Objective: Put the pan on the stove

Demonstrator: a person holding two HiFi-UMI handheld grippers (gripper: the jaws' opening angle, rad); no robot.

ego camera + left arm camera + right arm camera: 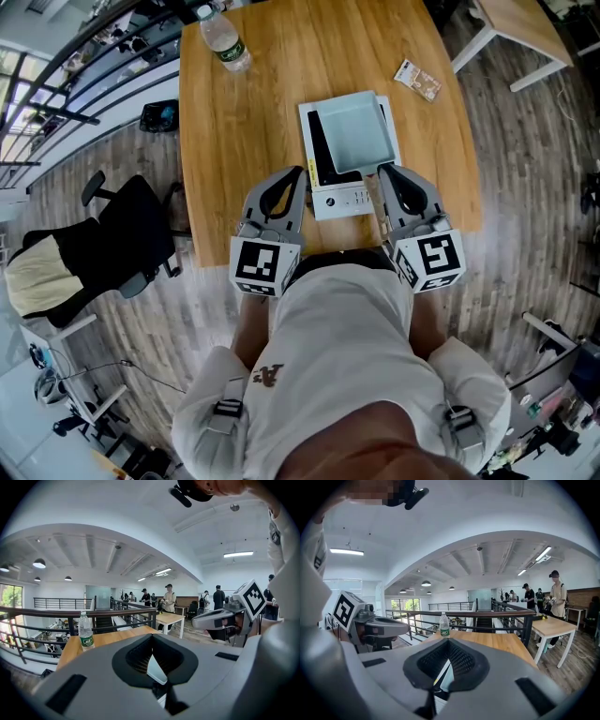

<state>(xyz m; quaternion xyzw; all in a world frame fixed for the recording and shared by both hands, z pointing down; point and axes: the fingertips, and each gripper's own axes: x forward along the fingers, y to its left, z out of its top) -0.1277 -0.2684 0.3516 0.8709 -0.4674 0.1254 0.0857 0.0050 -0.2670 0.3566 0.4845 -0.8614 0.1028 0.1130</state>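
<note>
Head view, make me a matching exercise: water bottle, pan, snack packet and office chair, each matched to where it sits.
Things:
1 water bottle
2 pan
3 snack packet
4 office chair

Places:
A on the floor beside the table
B on the stove
C table's far left corner
D table's right side, beyond the stove

Pairs: 1-C, 2-B, 3-D, 4-A
</note>
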